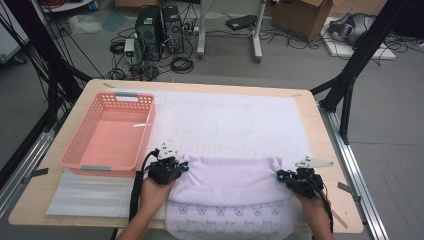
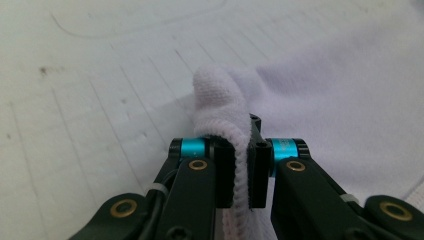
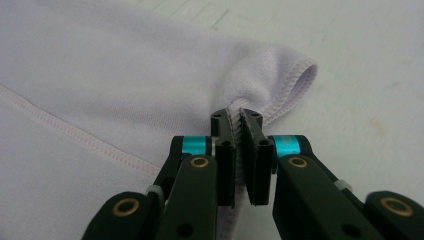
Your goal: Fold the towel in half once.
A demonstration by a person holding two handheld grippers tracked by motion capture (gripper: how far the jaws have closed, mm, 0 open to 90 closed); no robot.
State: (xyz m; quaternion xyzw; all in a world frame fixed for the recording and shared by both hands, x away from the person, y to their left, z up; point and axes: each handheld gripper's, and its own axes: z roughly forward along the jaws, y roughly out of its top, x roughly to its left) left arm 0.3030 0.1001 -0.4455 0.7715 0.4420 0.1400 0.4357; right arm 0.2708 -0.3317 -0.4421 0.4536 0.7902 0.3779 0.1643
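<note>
Where your two grippers meet the table's near edge, the pale lilac garment (image 1: 227,187) lies spread between them, a soft knit folded over on itself so that its far edge forms a rounded, padded roll, while the layer nearest you hangs over the table edge and carries a row of small blue printed motifs. Your left gripper (image 2: 242,167) has its jaws pinched tight on the left corner of that fold: the ribbed, terry-like hem runs straight down between the black pads, and above them the cloth bulges into a plump, looped knob. Your right gripper (image 3: 242,160) is likewise clamped narrow on the right corner, biting a stitched hem whose overlock seam curls into an open, tube-like loop just past the jaw tips; a second line of pinkish stitching runs diagonally across the smooth jersey to one side. Under the garment you have a white mat (image 1: 250,120), matte and faintly printed with thin outlines and a ruled grid. It covers most of the light wooden table (image 1: 330,150). Well to the left of your left hand (image 1: 150,197) sits a salmon-pink plastic basket (image 1: 82,142), rectangular, with perforated lattice walls and grey handle grips at both short ends.
</note>
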